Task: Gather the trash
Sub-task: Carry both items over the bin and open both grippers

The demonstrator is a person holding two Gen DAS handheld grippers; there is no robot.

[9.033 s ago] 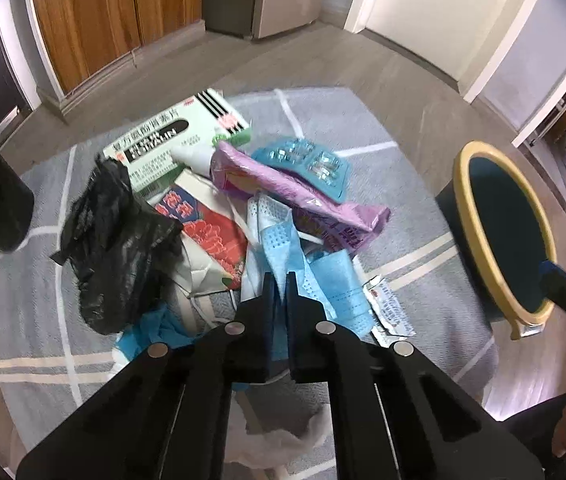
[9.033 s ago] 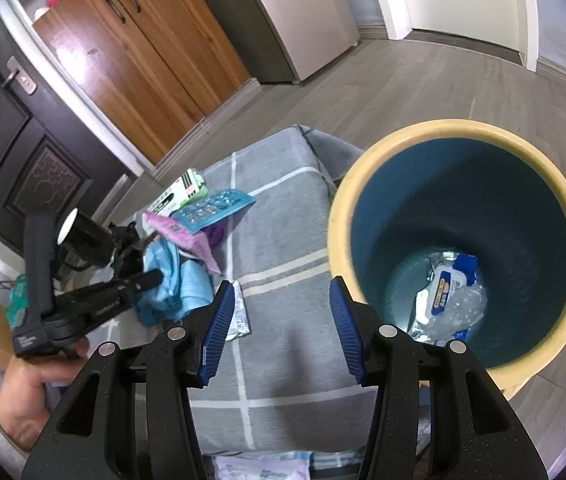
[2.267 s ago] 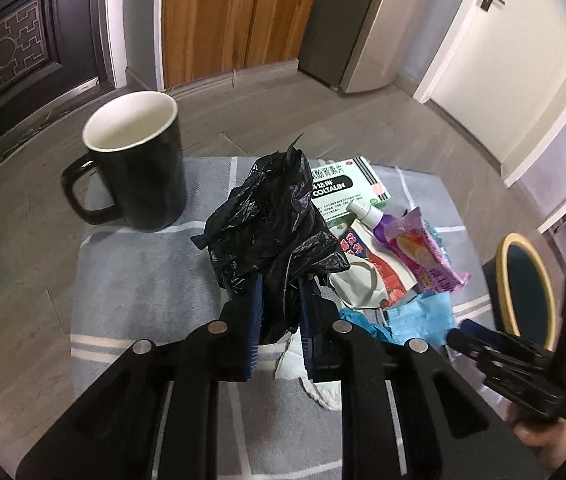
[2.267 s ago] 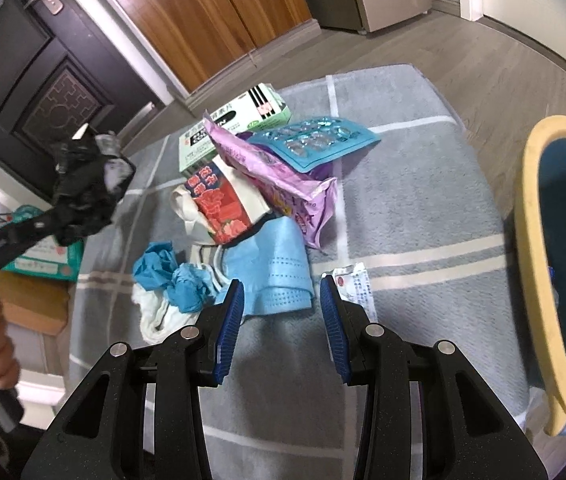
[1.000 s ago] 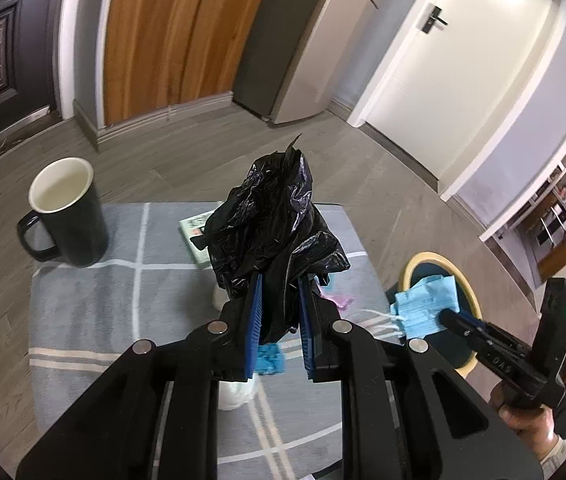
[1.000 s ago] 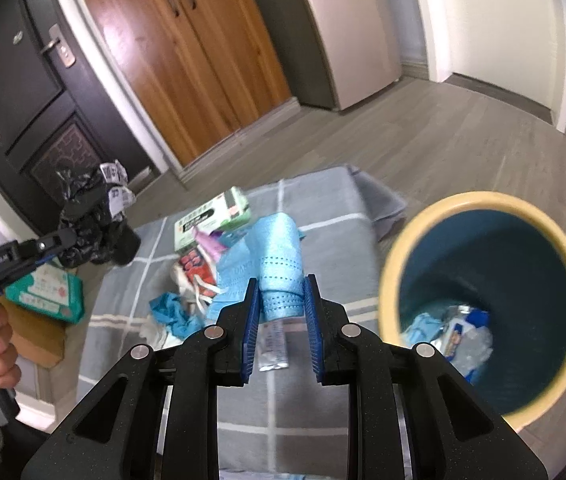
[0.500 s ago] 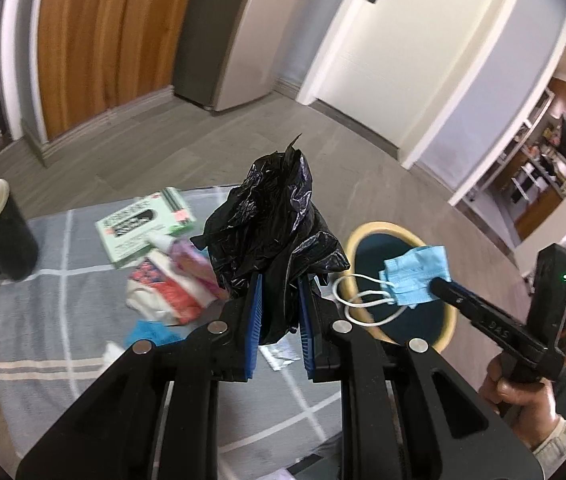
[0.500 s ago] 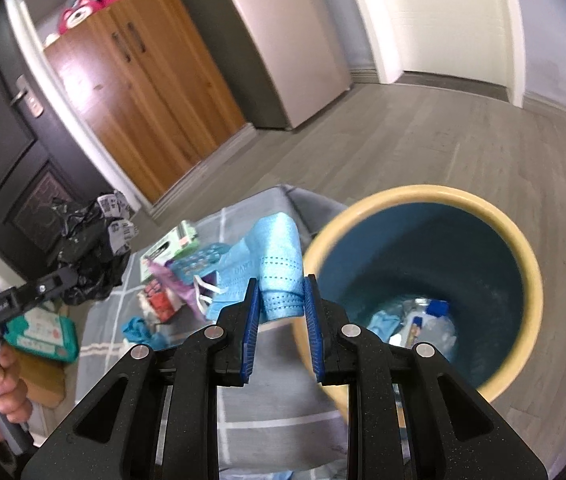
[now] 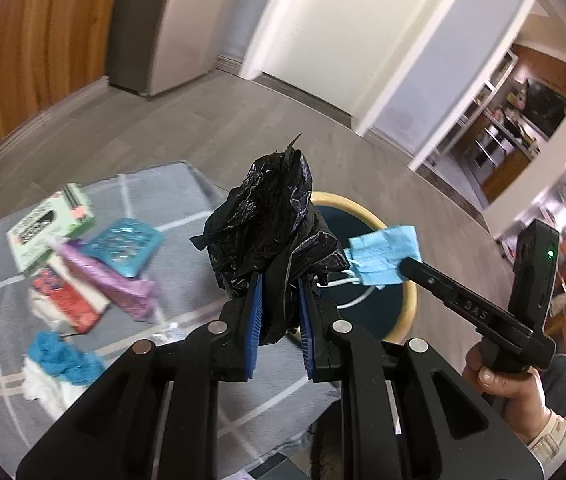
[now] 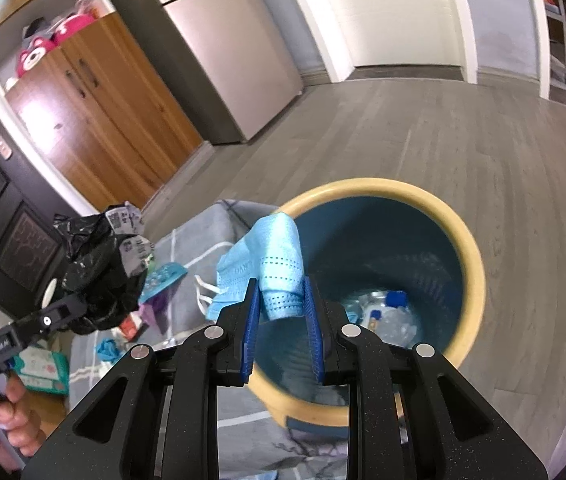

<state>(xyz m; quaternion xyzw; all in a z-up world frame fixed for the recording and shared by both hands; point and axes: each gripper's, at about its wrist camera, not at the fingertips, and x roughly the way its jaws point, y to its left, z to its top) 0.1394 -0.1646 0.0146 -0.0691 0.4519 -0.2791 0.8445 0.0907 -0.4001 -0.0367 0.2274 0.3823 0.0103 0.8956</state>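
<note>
On the left, spread on the grey checked cloth point(image 9: 171, 200), much trash is not yet collected: a green and white box point(image 9: 49, 226), a teal blister pack point(image 9: 125, 246), a purple wrapper point(image 9: 107, 280), a red packet point(image 9: 65, 300), and a blue crumpled piece point(image 9: 61, 360) lying on something white; the view is blurred there, so smaller items cannot be told.

In the middle, the left gripper point(image 9: 279, 312) has its jaws closed on a crumpled black plastic bag point(image 9: 271, 232); the bag is held up in the air, above the edge of the cloth, and it seems near the bin but not over the opening.

To the right of it, the right gripper point(image 10: 281, 308) pinches a blue face mask point(image 10: 271, 264) between its blue pads; the mask hangs just over the near rim of the bin point(image 10: 473, 280), with its white ear loops dangling on the cloth side.

Inside the bin, at the bottom, some trash already lies, among it a clear plastic bottle with a blue cap point(image 10: 389, 312).

In judgement, the task is partly done; the mask is ready to be dropped, the black bag should come next, and the pile on the cloth is left for later trips.
</note>
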